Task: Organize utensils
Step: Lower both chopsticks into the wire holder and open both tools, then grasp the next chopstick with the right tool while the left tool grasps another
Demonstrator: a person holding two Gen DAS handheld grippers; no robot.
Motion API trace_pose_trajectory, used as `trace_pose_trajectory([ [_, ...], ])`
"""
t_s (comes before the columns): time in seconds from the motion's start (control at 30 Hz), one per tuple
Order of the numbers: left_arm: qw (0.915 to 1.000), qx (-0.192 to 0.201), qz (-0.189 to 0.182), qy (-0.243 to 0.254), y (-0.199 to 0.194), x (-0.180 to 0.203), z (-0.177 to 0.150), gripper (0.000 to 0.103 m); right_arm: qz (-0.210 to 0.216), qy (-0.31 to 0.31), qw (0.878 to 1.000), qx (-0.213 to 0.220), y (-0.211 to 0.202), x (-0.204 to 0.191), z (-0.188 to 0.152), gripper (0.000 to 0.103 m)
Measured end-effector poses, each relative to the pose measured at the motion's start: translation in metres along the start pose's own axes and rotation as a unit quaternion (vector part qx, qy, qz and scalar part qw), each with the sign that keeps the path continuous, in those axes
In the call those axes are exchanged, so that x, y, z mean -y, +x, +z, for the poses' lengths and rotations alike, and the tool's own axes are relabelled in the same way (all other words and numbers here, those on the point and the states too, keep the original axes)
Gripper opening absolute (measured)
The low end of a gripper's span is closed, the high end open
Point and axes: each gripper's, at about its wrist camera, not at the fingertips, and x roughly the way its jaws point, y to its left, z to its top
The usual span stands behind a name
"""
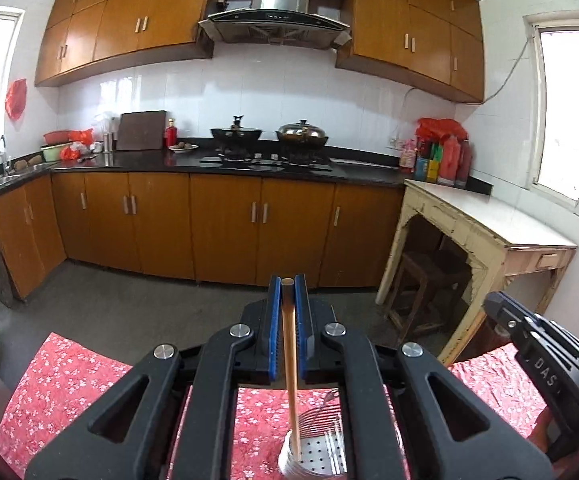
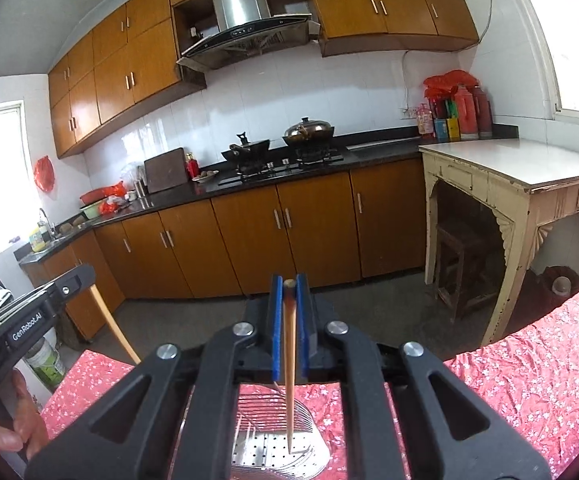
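Left hand-held gripper (image 1: 288,292) and right hand-held gripper (image 2: 289,286) each clamped on one chopstick (image 1: 290,364), long axis pointing at 6 o'clock, tips inside the metal utensil holder (image 2: 277,452) directly below; neither nearer.

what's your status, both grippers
Left gripper shut on chopstick, tip down in holder. Right gripper shut on second chopstick, tip inside holder. Forks already inside, nothing blocking.
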Motion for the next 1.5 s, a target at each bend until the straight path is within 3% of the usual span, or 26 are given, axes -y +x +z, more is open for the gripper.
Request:
trace_pose_trajectory([
  [0.07,1.0,-0.003,-0.001,-0.004,-0.001,-0.004,0.001,0.008,-0.002,0.004,1.0,0.001,-0.001,0.004,0.0,0.022],
  [0.13,0.9999,-0.003,0.0,-0.01,-0.007,-0.009,0.003,0.011,-0.008,0.008,1.0,0.006,-0.007,0.007,0.001,0.025],
  [0.3,0.9999,0.01,0.01,-0.005,-0.026,-0.017,0.006,0.032,-0.02,0.006,1.0,0.015,-0.029,0.016,0.001,0.028],
  [0.57,0.9993,0.024,0.027,-0.003,-0.084,-0.045,-0.015,0.043,-0.035,0.014,0.999,0.011,-0.085,0.04,-0.025,0.032],
  [0.8,0.9985,0.021,0.05,0.008,-0.132,-0.068,-0.077,0.049,-0.059,0.033,0.998,-0.021,-0.139,0.072,-0.09,0.032],
  [1.1,0.997,-0.045,0.062,-0.005,-0.16,-0.097,-0.171,0.052,-0.108,0.026,0.99,-0.091,-0.181,0.101,-0.198,0.032],
  [1.37,0.9949,-0.061,0.08,0.001,-0.183,-0.102,-0.225,0.054,-0.103,0.033,0.982,-0.153,-0.192,0.106,-0.268,0.032],
  [1.5,0.9952,-0.066,0.071,-0.009,-0.19,-0.102,-0.238,0.055,-0.107,0.021,0.98,-0.166,-0.187,0.098,-0.288,0.032],
])
